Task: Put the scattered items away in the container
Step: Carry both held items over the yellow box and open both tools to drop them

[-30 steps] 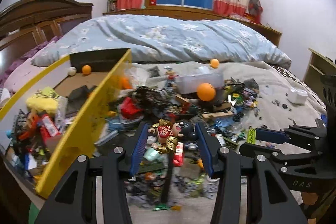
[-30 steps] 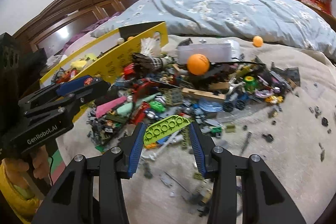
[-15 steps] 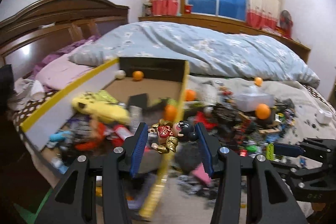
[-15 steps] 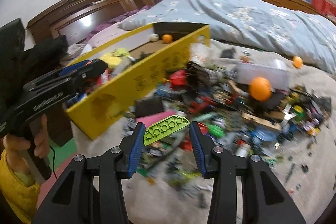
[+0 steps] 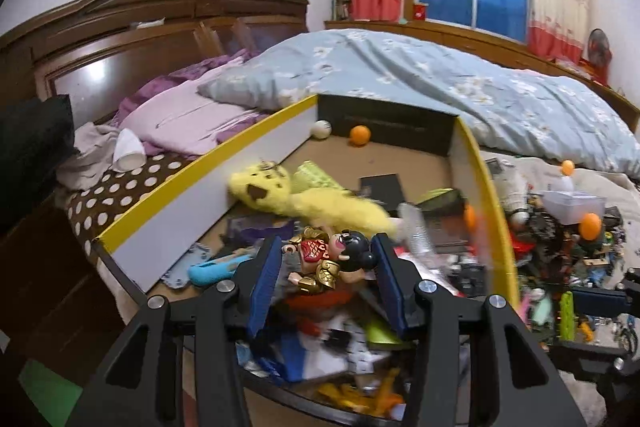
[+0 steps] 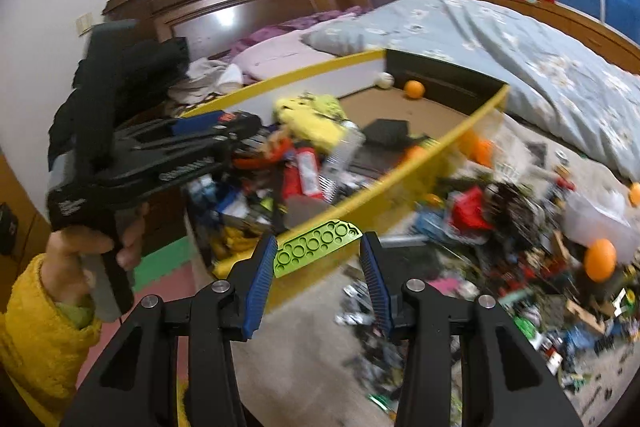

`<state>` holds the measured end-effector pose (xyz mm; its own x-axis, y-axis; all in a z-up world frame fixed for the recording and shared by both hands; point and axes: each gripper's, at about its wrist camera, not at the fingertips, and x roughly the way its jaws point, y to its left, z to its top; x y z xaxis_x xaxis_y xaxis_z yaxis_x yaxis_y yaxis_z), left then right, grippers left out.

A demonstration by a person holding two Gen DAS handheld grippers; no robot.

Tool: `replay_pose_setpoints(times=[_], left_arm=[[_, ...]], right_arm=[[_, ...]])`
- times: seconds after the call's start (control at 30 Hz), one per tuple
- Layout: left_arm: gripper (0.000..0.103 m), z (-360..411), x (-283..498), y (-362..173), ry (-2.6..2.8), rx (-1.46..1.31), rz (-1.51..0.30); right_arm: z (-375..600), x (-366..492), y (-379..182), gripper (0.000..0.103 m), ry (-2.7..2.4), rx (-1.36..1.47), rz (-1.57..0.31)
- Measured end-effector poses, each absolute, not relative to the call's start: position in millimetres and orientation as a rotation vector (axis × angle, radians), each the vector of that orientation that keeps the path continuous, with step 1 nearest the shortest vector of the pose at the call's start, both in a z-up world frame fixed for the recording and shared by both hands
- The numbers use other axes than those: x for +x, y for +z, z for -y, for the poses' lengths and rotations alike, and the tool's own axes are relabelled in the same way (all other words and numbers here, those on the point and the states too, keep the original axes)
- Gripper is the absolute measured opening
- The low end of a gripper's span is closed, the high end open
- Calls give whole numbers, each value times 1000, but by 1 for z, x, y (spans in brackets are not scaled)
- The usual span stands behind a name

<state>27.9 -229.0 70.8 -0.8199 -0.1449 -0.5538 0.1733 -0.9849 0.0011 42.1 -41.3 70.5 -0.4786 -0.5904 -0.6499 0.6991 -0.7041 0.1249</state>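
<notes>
Trouble could come at the right hand-held gripper (image 6: 318, 261): its green plate (image 6: 316, 247), pinched short of the box (image 6: 404, 183), may drop outside; left hand-held gripper (image 5: 325, 267) pinches a figurine (image 5: 332, 257) over it

The box (image 5: 208, 163) lies left of the toy pile (image 6: 520, 227).

both grippers, left gripper (image 5: 326, 269) and right gripper (image 6: 318, 263), point downward, jaws clamped on loads.

We see a glossy plastic figurine (image 5: 332, 259) and a fuzzy yellow plush toy (image 5: 304, 199). The headboard (image 5: 160, 27) is polished wood. The container (image 5: 200, 199) looks like matt cardboard.
</notes>
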Motion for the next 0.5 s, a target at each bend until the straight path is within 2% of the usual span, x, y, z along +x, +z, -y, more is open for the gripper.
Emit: replay_pose_setpoints(times=[0.5], left_arm=[[47, 271, 5, 58, -2802, 872, -106]], right_arm=[[98, 30, 53, 44, -2133, 908, -218]])
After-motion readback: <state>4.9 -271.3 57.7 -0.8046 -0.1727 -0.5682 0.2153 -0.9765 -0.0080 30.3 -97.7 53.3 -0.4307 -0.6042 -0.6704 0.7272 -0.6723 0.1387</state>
